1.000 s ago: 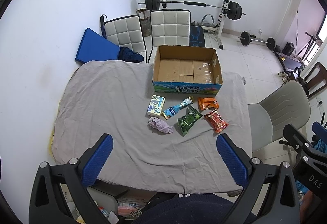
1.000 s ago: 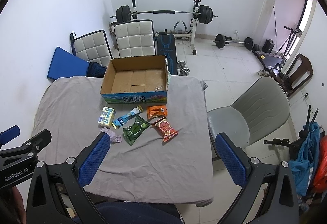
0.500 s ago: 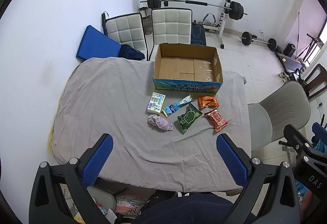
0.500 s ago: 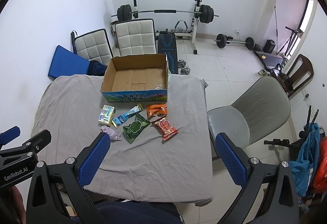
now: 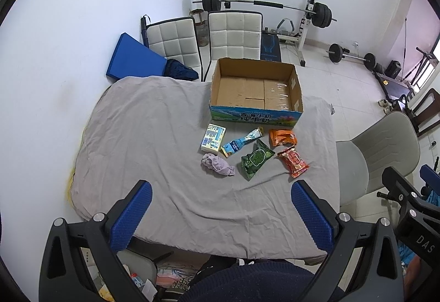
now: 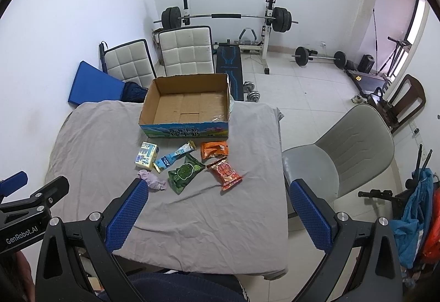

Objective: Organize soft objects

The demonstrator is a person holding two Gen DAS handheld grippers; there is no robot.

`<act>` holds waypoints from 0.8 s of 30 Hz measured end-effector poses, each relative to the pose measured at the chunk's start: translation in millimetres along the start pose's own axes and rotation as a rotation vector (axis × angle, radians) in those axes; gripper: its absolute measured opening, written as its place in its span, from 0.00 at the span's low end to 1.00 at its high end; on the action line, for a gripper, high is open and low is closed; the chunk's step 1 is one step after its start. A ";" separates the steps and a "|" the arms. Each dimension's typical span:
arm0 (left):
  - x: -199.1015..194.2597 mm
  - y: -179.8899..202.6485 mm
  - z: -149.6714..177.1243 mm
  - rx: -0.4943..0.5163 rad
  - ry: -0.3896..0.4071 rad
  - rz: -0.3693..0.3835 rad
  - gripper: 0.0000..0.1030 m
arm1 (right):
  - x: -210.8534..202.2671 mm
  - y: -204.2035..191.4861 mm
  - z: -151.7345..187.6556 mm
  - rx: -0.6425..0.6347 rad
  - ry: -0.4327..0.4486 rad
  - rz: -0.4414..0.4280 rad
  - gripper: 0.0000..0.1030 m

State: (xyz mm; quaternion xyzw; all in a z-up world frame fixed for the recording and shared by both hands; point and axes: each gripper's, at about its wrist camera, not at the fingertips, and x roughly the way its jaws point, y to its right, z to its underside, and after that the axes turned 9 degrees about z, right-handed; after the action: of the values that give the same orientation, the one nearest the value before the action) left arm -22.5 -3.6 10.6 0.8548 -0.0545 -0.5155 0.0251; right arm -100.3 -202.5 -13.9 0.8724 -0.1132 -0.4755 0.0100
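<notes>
Well, both hand-held grippers hang high above the grey cloth-covered counter (image 5: 154,120), the left hand-held gripper (image 5: 220,216) and the right hand-held gripper (image 6: 217,216) each spread wide and empty, while the soft things lie in a loose cluster just in front of the open, empty cardboard box (image 5: 255,90). The crumpled lilac cloth (image 5: 217,167) is limp and could snag the wrinkled cover, and the glossy crinkly green packet (image 5: 255,159) and red packet (image 5: 293,161) look slippery, so they may slide from smooth-pinching fingers.
</notes>
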 end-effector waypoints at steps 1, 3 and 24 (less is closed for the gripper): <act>0.1 -0.2 0.3 -0.001 -0.001 0.000 1.00 | 1.2 -0.2 -0.4 -0.001 -0.001 -0.001 1.00; 0.8 -1.4 0.2 -0.005 -0.003 0.000 1.00 | 2.3 -1.2 -0.1 -0.004 0.000 0.000 1.00; 12.5 0.8 -4.8 -0.016 -0.005 -0.003 1.00 | 23.3 1.0 -8.2 0.007 -0.034 -0.026 1.00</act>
State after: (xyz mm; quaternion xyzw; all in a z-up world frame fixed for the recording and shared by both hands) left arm -12.6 -6.0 2.0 0.8533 -0.0494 -0.5181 0.0310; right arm -81.5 -209.1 -28.5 0.8654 -0.1038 -0.4902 -0.0010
